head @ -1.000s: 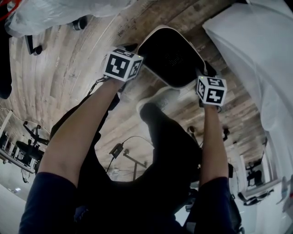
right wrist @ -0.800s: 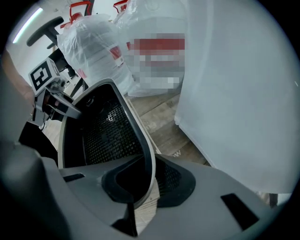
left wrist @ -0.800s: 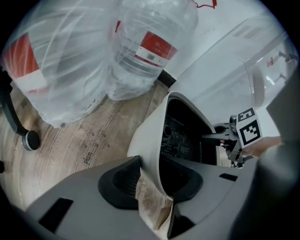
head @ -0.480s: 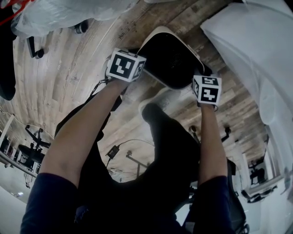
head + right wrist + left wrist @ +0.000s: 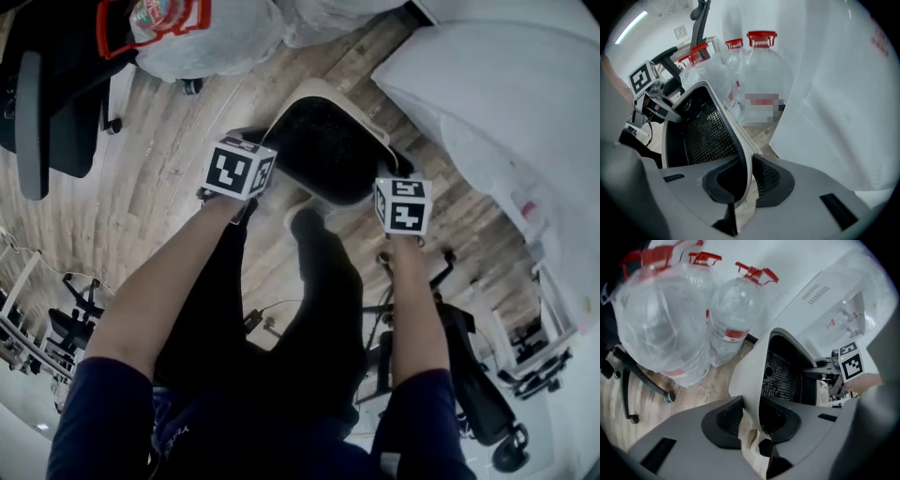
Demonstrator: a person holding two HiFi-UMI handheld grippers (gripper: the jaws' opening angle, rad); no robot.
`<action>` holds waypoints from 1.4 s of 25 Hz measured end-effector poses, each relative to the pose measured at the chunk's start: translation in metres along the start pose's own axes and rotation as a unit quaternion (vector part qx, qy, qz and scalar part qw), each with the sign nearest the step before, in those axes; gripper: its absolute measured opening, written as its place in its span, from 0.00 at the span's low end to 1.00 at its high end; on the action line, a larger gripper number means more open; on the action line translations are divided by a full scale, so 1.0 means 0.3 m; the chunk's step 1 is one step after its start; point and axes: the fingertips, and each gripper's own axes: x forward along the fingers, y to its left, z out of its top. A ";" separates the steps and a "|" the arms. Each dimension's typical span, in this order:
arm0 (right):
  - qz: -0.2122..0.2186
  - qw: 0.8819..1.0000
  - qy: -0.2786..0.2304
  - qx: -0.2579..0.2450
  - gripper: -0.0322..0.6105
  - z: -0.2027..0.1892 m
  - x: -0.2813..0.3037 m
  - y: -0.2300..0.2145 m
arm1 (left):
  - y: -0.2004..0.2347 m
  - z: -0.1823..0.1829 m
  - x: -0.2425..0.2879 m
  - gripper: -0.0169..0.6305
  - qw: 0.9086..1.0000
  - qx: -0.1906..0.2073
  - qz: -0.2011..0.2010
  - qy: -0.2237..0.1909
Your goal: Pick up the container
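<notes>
The grab looks done. The left gripper [image 5: 752,422] pinches one side of the container [image 5: 749,373], right on its thin white rim, and the right gripper [image 5: 747,180] pinches the rim on the other side. The container sits between them, over the wood floor [image 5: 164,155] and near big water bottles [image 5: 733,310]. Next, I think both hands must go up together — evenly — so the rim does not slip out. The container is white outside and black inside, with lots of tiny holes, like a basket.
</notes>
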 end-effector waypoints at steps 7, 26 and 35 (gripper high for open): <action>-0.020 0.999 -0.036 0.002 0.14 0.165 -0.511 0.079 | -0.188 0.070 -0.489 0.21 0.999 0.006 -0.006 -0.040; -0.056 0.994 -0.091 0.005 0.14 0.316 -1.396 0.277 | -0.549 0.070 -1.314 0.22 0.992 0.008 -0.042 -0.117; -0.068 0.992 -0.104 0.017 0.14 0.312 -1.514 0.300 | -0.602 0.072 -1.418 0.22 0.991 0.017 -0.047 -0.125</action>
